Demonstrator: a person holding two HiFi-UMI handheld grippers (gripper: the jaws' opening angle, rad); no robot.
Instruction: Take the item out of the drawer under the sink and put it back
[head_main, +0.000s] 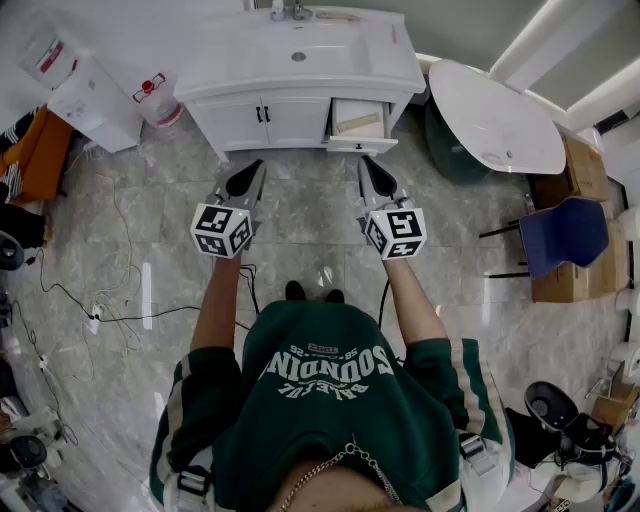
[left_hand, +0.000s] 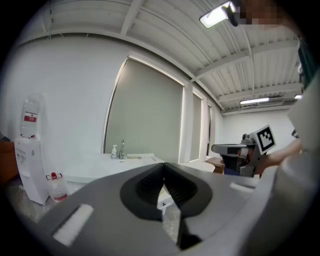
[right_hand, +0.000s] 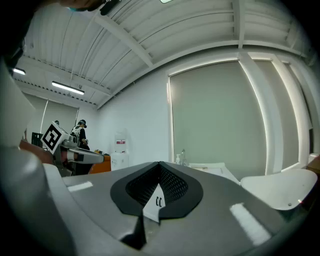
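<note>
From the head view, a person stands on a marble floor (head_main: 300, 235) facing a white cabinet (head_main: 262, 118) with a sink (head_main: 298, 50) on top. The drawer (head_main: 358, 146) at the cabinet's right end stands pulled out. The item (head_main: 358, 123), flat and beige, lies inside it. The left tongs (head_main: 255, 170) and right tongs (head_main: 366, 165) are held side by side, near the cabinet front but apart from it. Both point at the cabinet, and the right tongs sit just short of the drawer. Left of the cabinet stand a dispenser (head_main: 95, 105) and a red-capped bottle (head_main: 155, 100).

In the left gripper view, the left tongs (left_hand: 163, 167) are clenched with their tips meeting and nothing between them. A slit below the tips shows only a white patch and some floor. Beyond are the sink's tap (left_hand: 121, 150), the dispenser (left_hand: 30, 160) and the bottle (left_hand: 56, 186). The right tongs (left_hand: 216, 148) show at the right edge.

In the right gripper view, the right tongs (right_hand: 160, 167) are also clenched and empty. A white patch with two dark marks shows through the gap under the tips. The tap (right_hand: 182, 156) is ahead and the dispenser (right_hand: 120, 150) stands further left. The left tongs (right_hand: 100, 158) are at the left edge, with another person (right_hand: 80, 132) standing far behind them.
</note>
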